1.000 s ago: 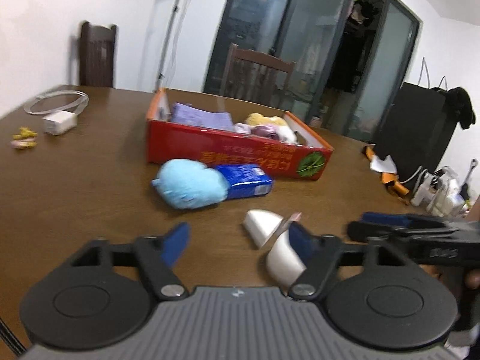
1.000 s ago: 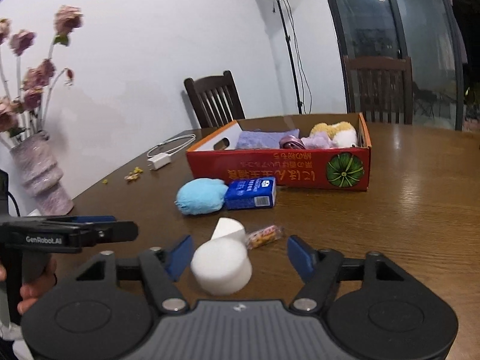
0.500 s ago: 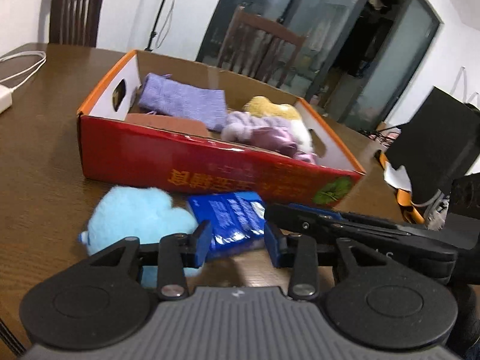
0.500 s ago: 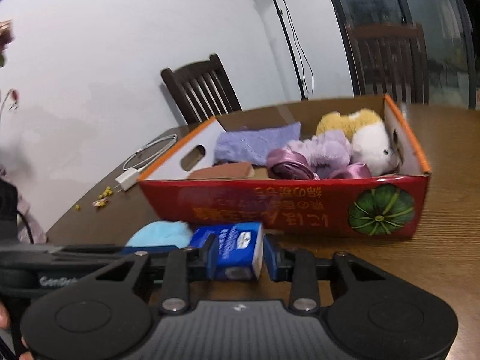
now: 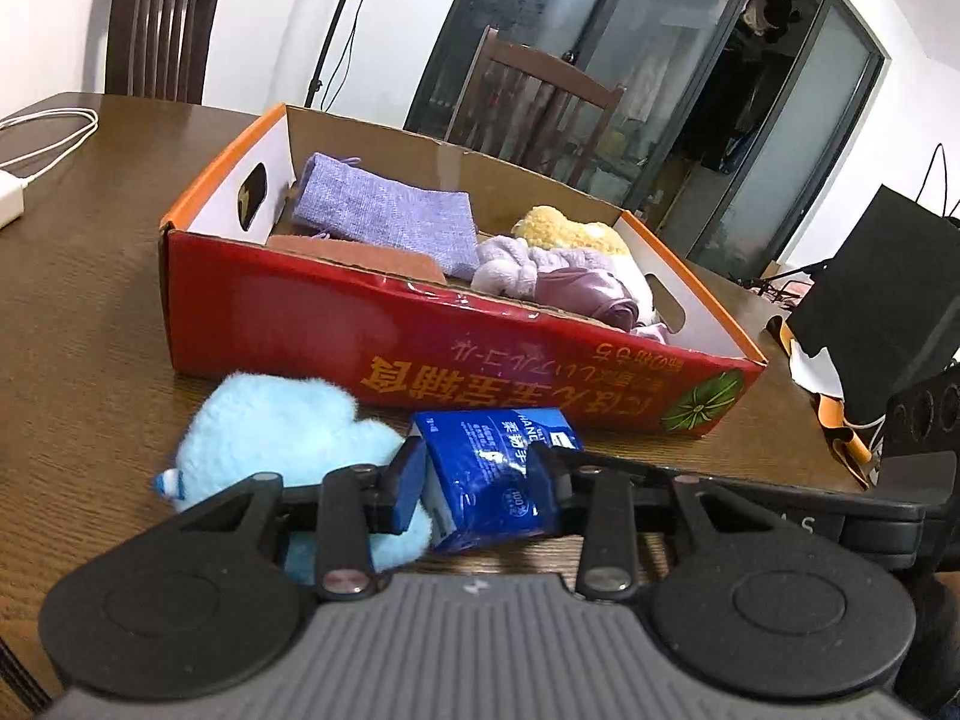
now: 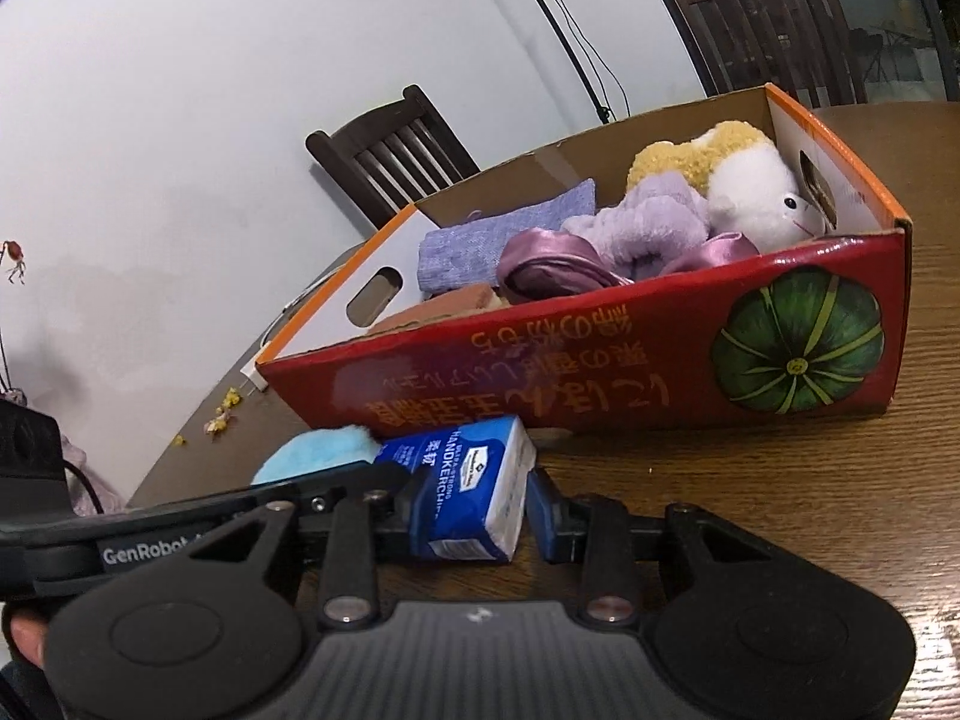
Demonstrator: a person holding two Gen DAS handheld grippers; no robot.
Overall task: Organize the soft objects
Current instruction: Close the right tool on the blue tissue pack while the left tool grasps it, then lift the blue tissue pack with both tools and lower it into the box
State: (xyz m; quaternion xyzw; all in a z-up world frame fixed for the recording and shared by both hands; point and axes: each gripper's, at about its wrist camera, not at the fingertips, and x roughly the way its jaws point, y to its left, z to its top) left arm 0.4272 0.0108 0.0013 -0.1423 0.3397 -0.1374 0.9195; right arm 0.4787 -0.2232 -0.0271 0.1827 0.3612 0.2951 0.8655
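Left wrist view is showing the left gripper (image 5: 477,477) at the lower middle of the frame, its jaws closing on a blue tissue pack (image 5: 495,471), one blue pad on each side of it. A light blue plush toy (image 5: 276,438) is lying just left of the pack, touching it, partly behind the left finger. Both are sitting on the brown wooden counter (image 5: 84,312), just in front of the red cardboard box (image 5: 372,336) that is filling the centre of the frame. Inside the box, a lavender knitted pouch (image 5: 384,219) is lying toward the left end, while a yellow and white plush toy (image 5: 576,234) and a purple scrunchie (image 5: 522,267) with a shiny mauve one are bunching at the right end. A white charger with its cable (image 5: 36,138) is resting at the left edge.

Right wrist view is showing the right gripper (image 6: 474,507) at the lower middle, its jaws pressing the same tissue pack (image 6: 465,486) from both sides, so both tools are gripping it at once. The light blue plush toy (image 6: 318,456) is peeking out left of the pack, and the red cardboard box (image 6: 630,360) is standing just behind, its green pumpkin print at the right. The left tool's black body is crossing the lower left of this frame.
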